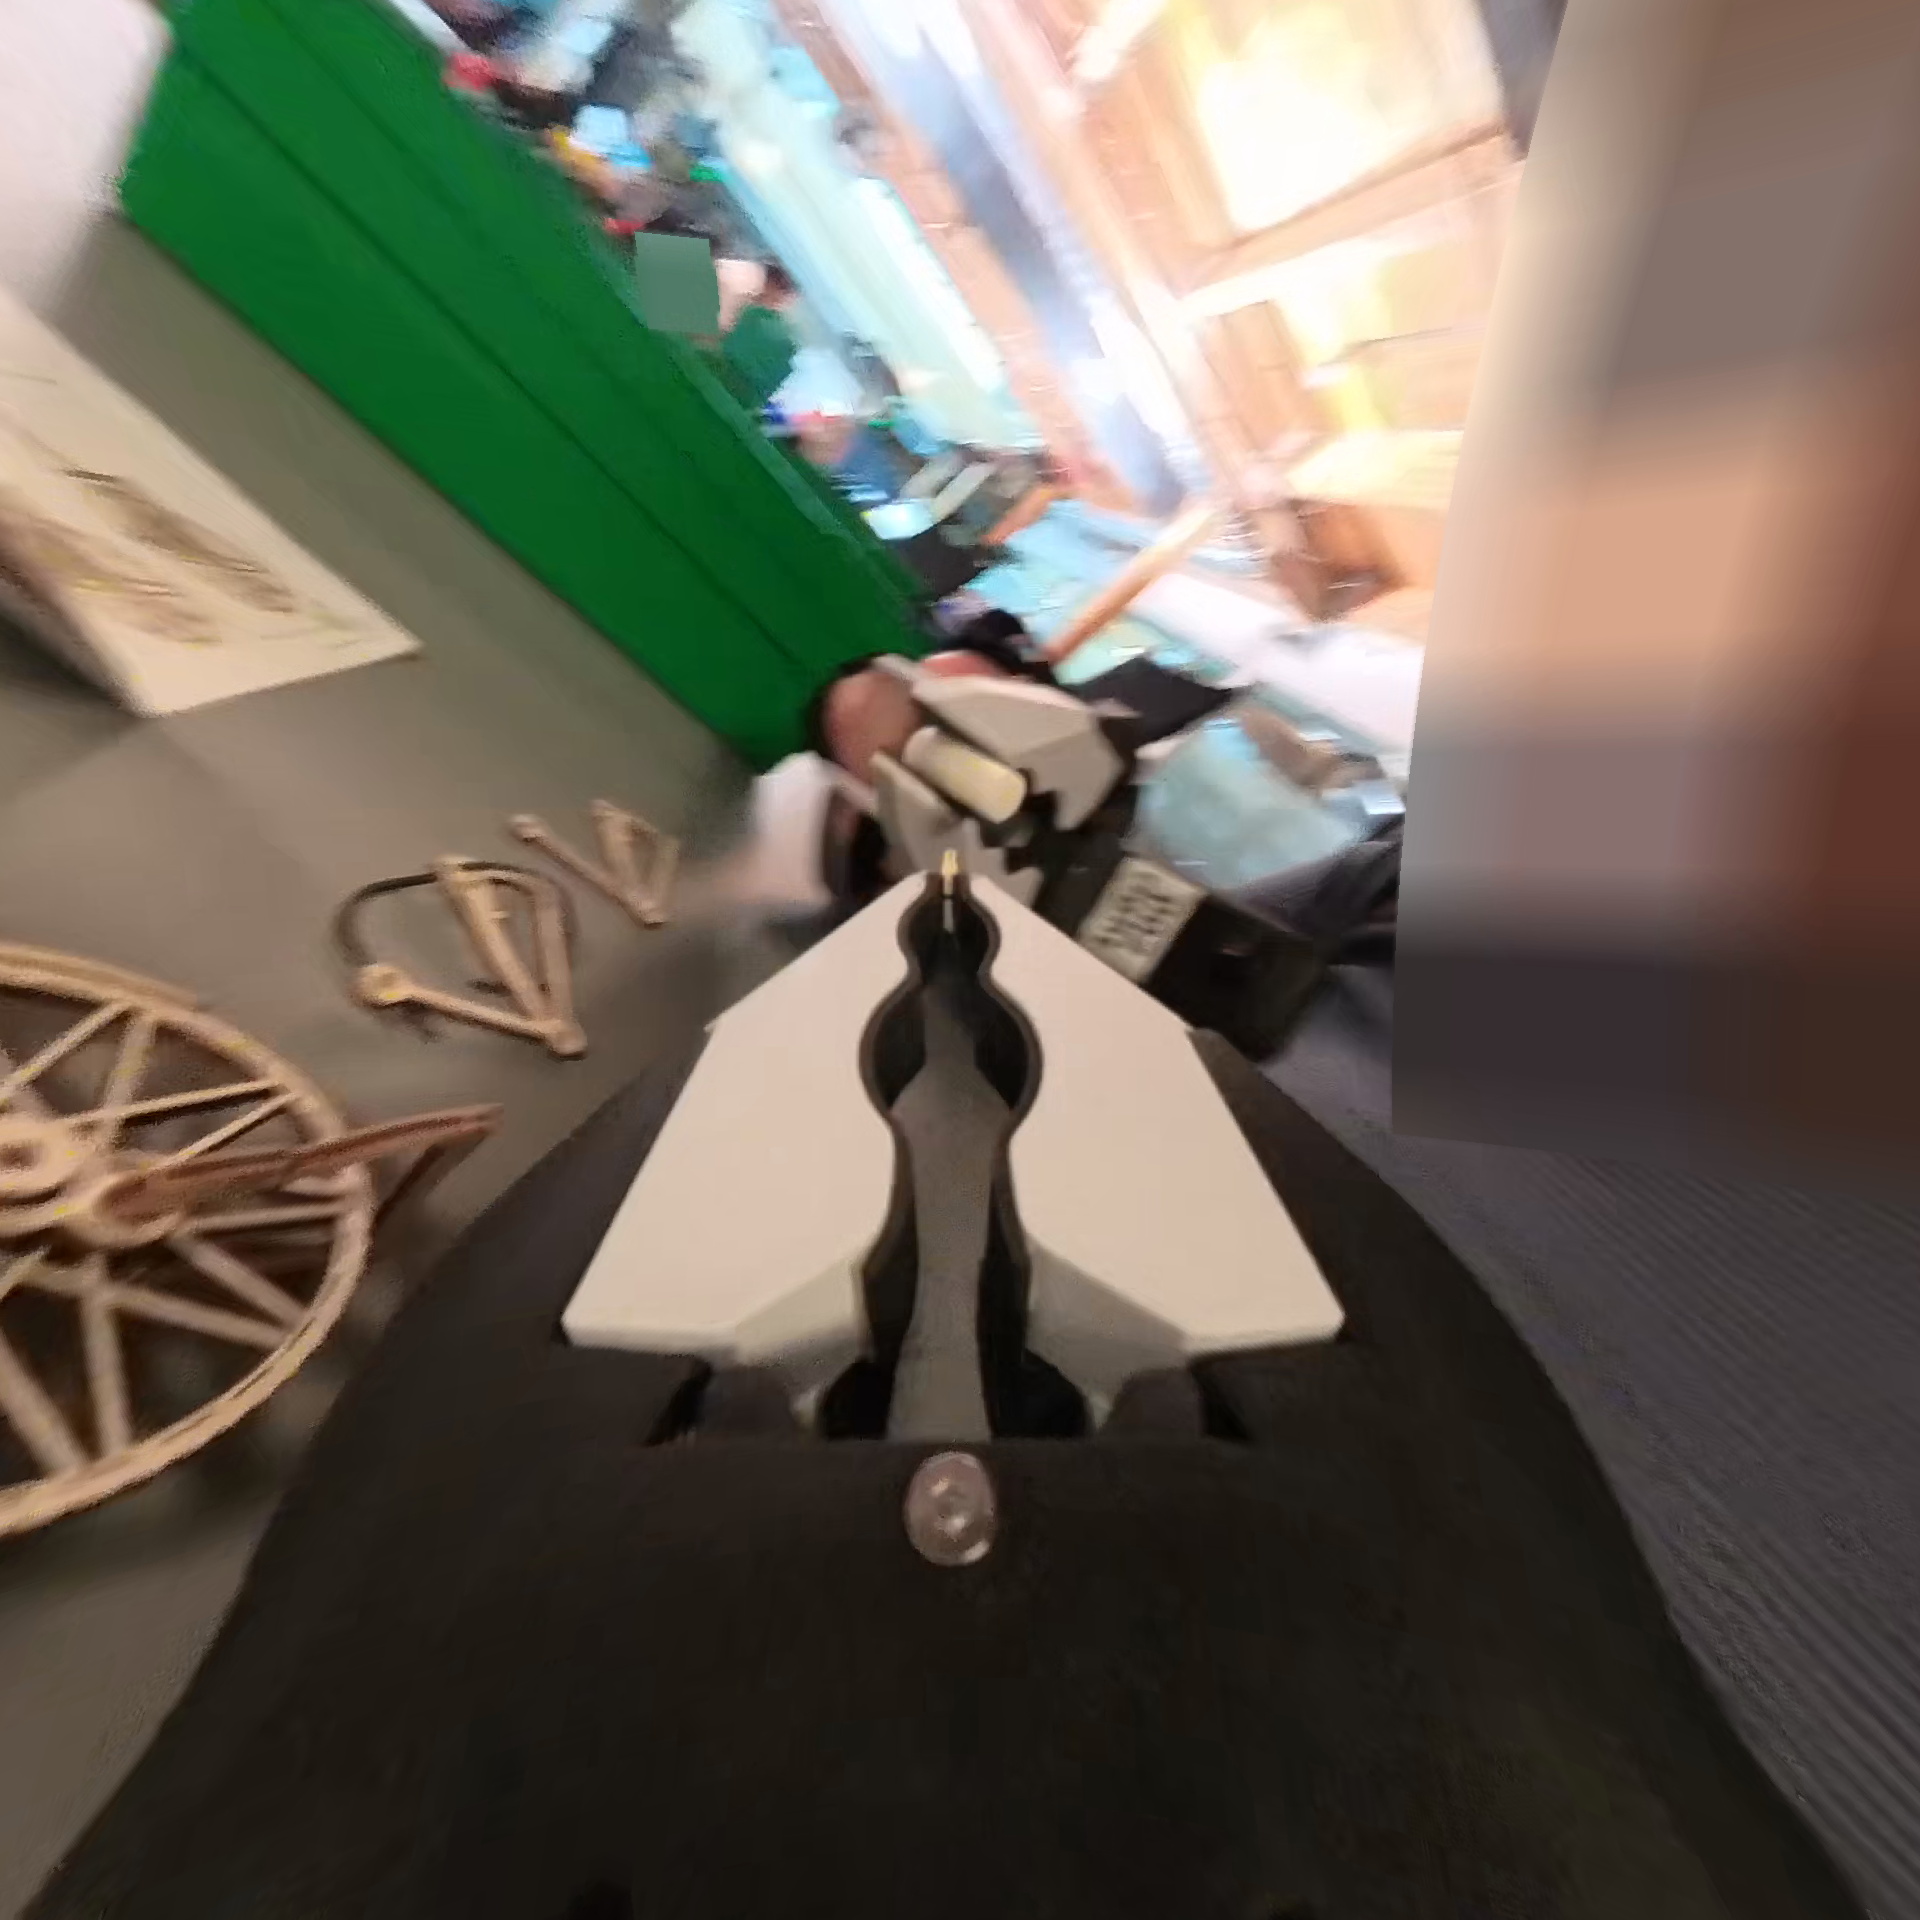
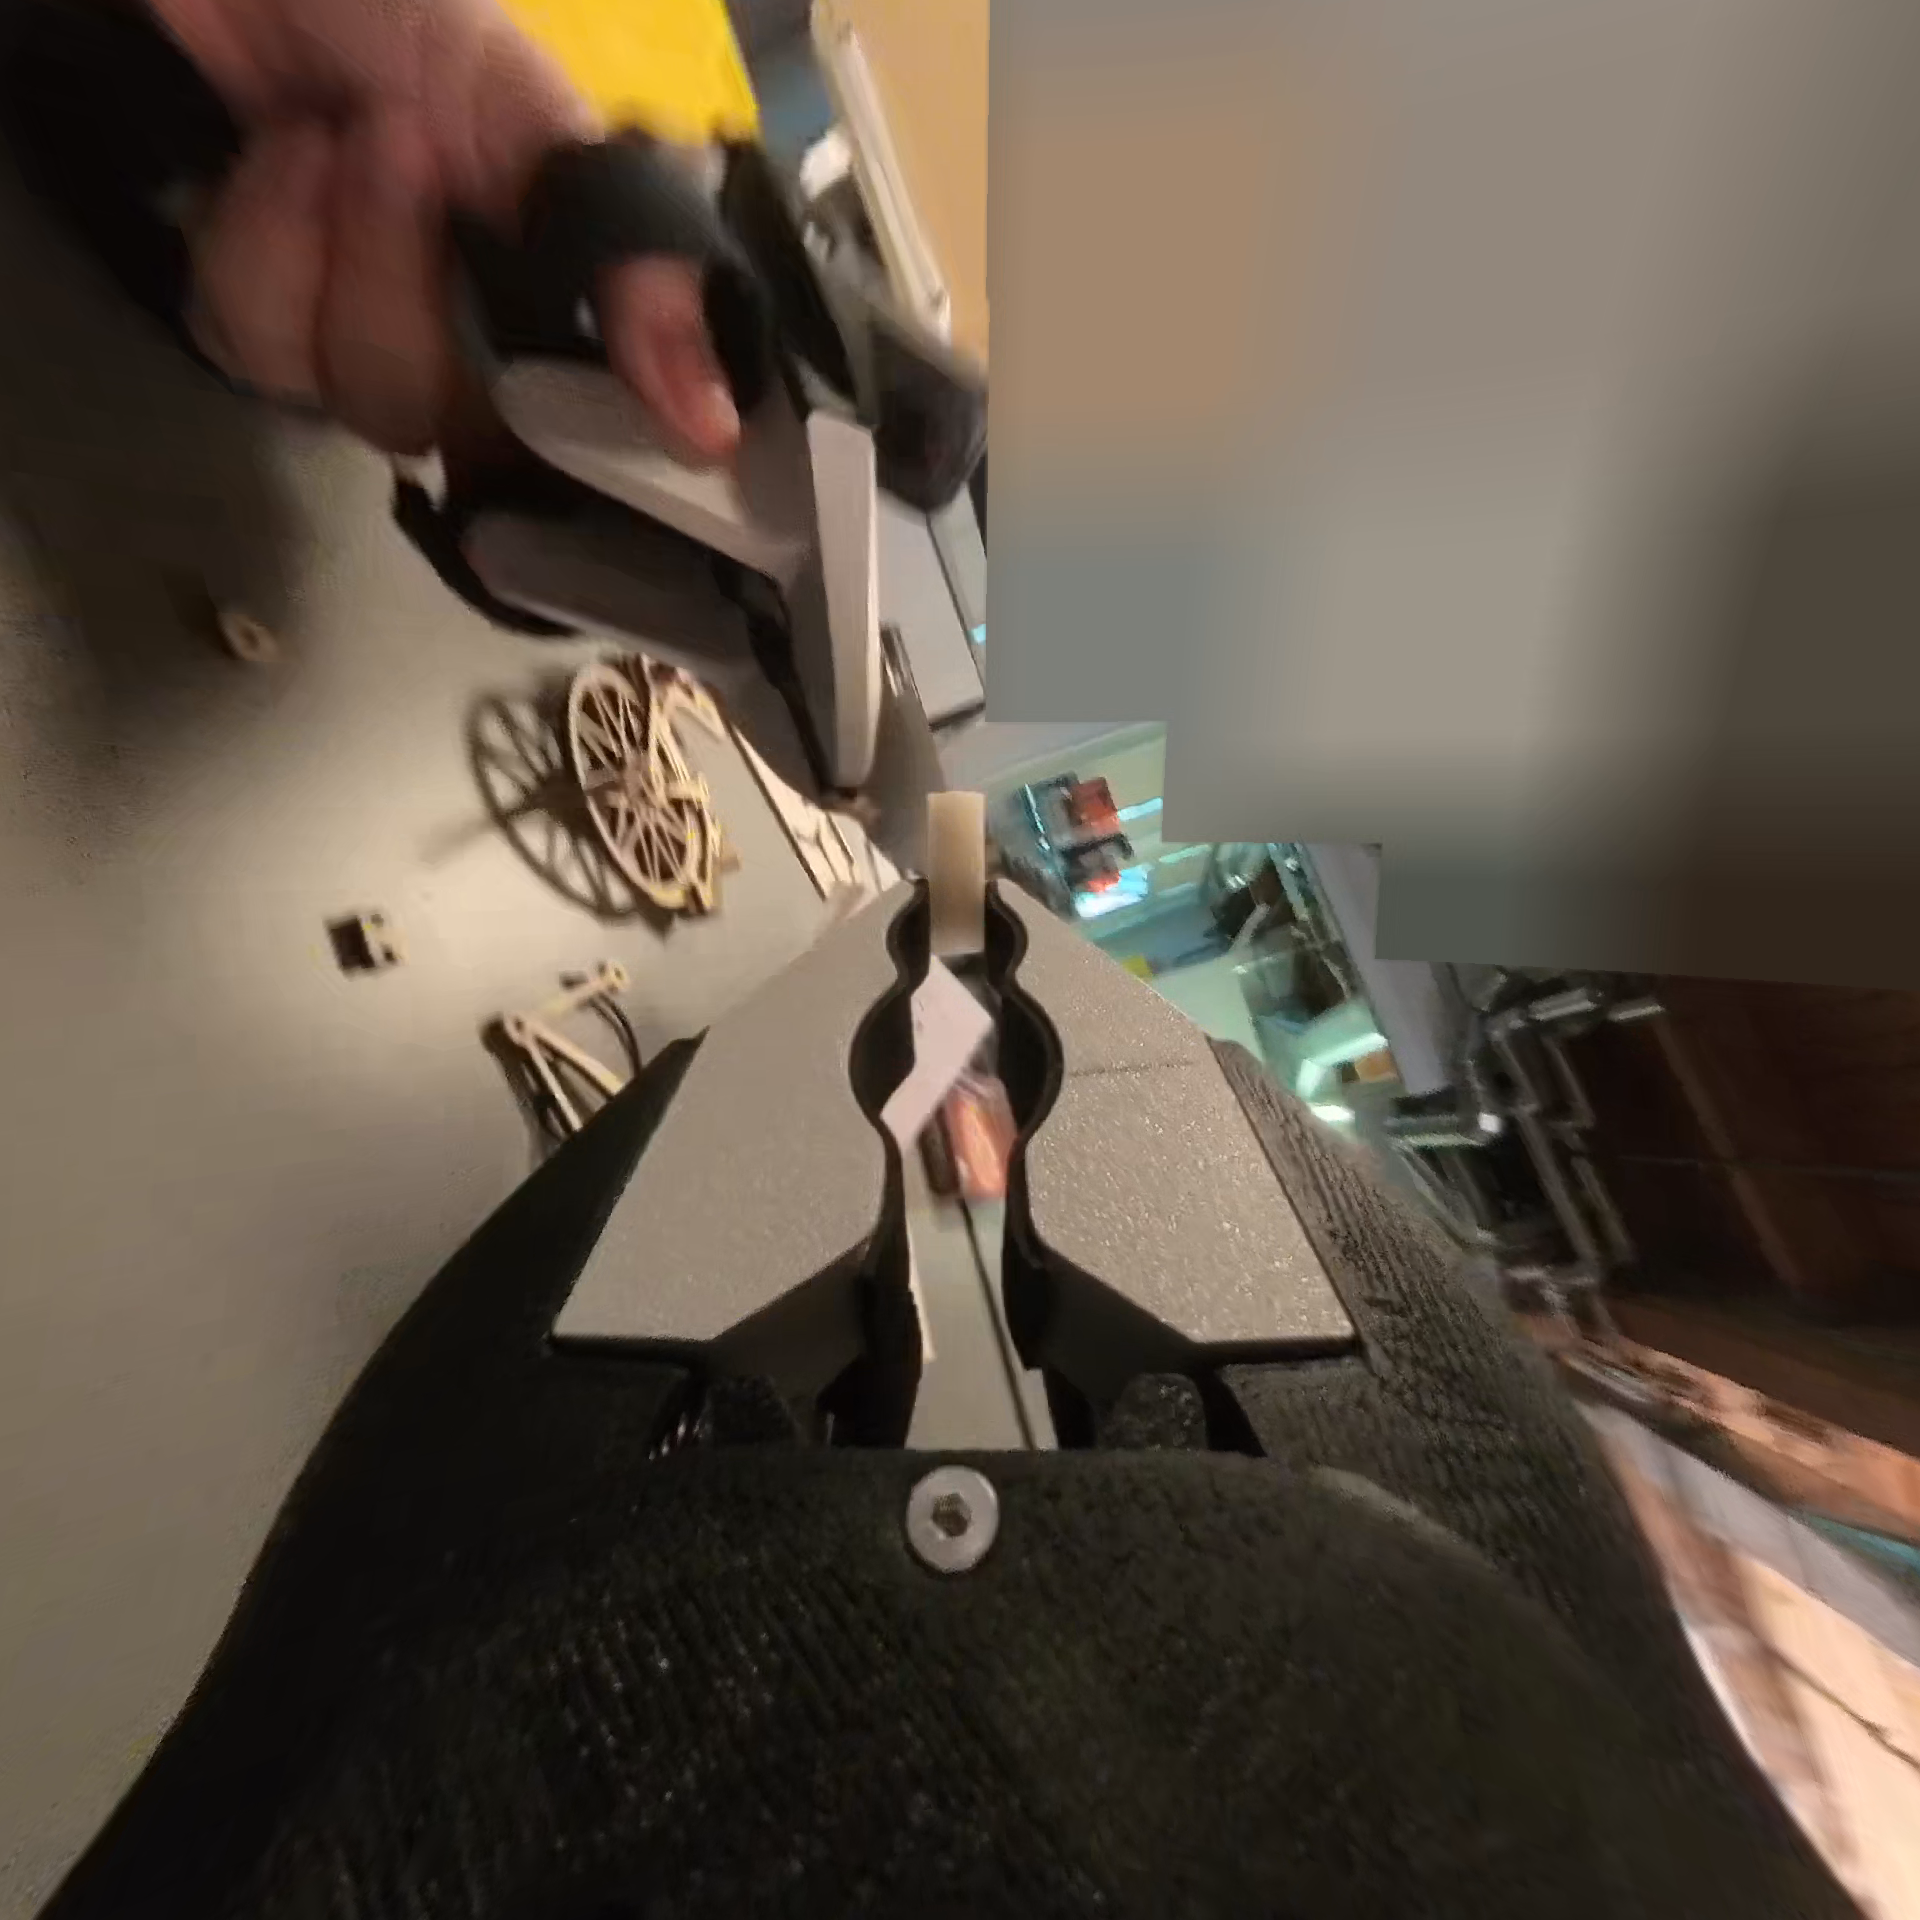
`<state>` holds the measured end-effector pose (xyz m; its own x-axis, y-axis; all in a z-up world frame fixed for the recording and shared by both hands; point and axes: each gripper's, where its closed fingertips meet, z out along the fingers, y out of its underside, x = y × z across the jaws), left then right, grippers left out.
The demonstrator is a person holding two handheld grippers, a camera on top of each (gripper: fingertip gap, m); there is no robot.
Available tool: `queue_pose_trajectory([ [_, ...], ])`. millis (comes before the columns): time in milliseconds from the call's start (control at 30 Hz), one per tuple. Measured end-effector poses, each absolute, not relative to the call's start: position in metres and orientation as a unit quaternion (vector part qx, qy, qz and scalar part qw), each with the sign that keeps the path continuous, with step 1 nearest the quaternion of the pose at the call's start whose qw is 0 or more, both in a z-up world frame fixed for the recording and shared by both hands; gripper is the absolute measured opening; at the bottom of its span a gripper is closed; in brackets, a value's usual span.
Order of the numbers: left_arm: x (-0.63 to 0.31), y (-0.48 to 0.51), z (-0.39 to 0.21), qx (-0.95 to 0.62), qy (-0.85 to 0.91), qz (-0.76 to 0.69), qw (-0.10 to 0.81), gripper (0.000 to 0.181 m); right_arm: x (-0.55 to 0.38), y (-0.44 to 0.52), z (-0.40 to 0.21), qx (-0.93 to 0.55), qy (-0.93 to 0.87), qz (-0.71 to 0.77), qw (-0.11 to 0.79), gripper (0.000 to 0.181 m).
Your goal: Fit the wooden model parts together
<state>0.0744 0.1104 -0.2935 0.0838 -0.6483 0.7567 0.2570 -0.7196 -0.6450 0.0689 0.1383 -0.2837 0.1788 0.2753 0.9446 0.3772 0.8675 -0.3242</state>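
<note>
On the grey desk (image 1: 260,790), lg to sm: green box (image 1: 499,343) along far edge, white instruction sheet (image 1: 156,582) near it at left. Lg spoked wooden wheel (image 1: 135,1195) lies flat at left of the left wrist view, w/ a thin wooden strut (image 1: 343,1148) angled across its hub. Beyond it, a loose cluster of flat wooden frame pieces (image 1: 488,935), one w/ a dark curved loop. Right wrist view shows the same wheel assy (image 2: 644,790) farther off, a bike-frame-shaped wooden part (image 2: 561,1039) nearer, a small dark square piece (image 2: 358,940) and a small round wooden piece (image 2: 244,634), all apart from each other on the desk. Left gripper (image 1: 948,894): fingers together, clamped on a very thin pale sliver (image 1: 948,873) at the tips; too small/blurred to ID. Right gripper (image 2: 954,904): fingers nearly together, clamped on a short pale wooden peg (image 2: 954,862) sticking out past the tips. Both grippers held up off the desk, facing each other, tips near but not touching. Person's hand (image 2: 343,208) grips the left gripper's handle. Both views motion-blurred.
</note>
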Motion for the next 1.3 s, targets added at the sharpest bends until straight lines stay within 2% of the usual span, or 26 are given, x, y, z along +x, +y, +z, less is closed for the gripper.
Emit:
queue_pose_trajectory([
  [33,0.076,0.115,-0.303,-0.684,0.154,-0.612,0.366,0.0,0.068,0.144,-0.289,-0.259,-0.649,-0.069,0.712,0.008],
  [133,0.068,0.129,-0.317,-0.748,0.192,-0.436,0.462,0.0,0.065,0.155,-0.304,-0.325,-0.663,-0.094,0.668,0.008],
  [267,0.042,0.145,-0.314,-0.744,0.279,-0.179,0.58,0.0,0.055,0.163,-0.315,-0.478,-0.634,0.031,0.607,0.008],
  [367,0.033,0.149,-0.312,-0.713,0.331,-0.032,0.617,0.0,0.047,0.161,-0.319,-0.545,-0.607,0.118,0.567,0.008],
  [500,0.032,0.15,-0.311,-0.669,0.384,0.1,0.629,0.0,0.043,0.158,-0.327,-0.58,-0.597,0.162,0.53,0.008],
  [667,0.037,0.15,-0.316,-0.64,0.424,0.171,0.617,0.0,0.041,0.156,-0.331,-0.6,-0.585,0.202,0.507,0.008],
  [1300,0.041,0.152,-0.317,-0.616,0.439,0.228,0.613,0.001,0.039,0.153,-0.335,-0.65,-0.54,0.293,0.448,0.008],
])
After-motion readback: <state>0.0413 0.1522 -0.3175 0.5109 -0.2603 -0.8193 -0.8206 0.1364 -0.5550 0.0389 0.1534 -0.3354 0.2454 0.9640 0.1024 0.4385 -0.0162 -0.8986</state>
